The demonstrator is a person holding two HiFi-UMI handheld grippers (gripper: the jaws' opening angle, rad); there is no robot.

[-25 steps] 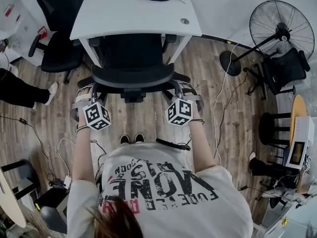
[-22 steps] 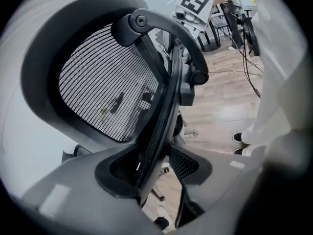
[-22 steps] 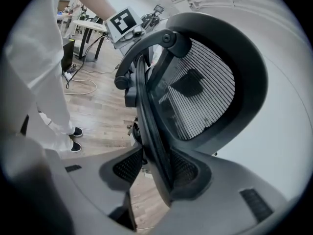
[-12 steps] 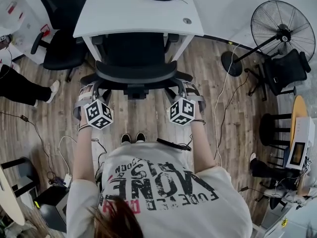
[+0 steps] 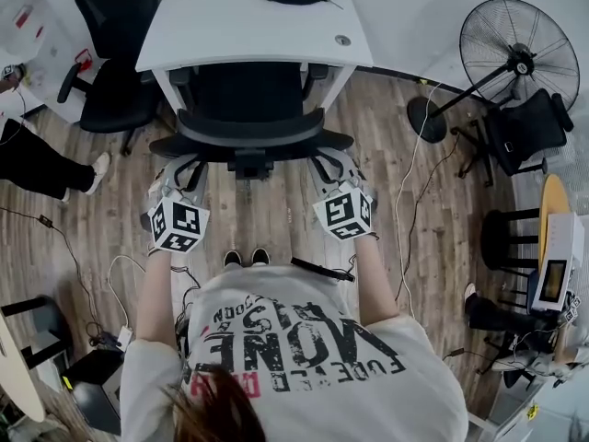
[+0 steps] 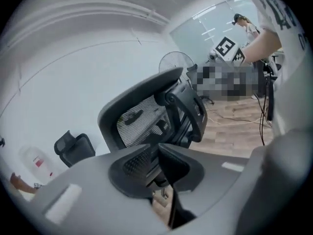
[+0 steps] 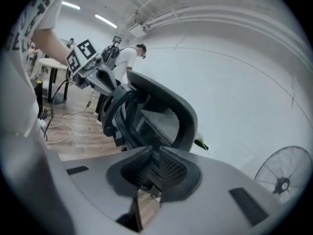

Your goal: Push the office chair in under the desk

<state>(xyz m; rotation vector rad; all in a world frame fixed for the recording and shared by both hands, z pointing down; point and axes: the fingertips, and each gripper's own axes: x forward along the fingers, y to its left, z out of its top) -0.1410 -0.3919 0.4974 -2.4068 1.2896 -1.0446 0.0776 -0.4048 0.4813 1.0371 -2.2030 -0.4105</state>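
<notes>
Office chair (image 5: 248, 122) sits tucked under the white tabletop (image 5: 248, 26). Left gripper (image 6: 156, 145) and right gripper (image 7: 156, 148) hover behind it, jaws just closed nearly together, empty (upside-down shirt (image 5: 294, 339) lettering unreadable).

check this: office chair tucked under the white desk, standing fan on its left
The standing fan stands to the right of the white desk, not the left; the head view shows it. The office chair is tucked under that desk.
</notes>
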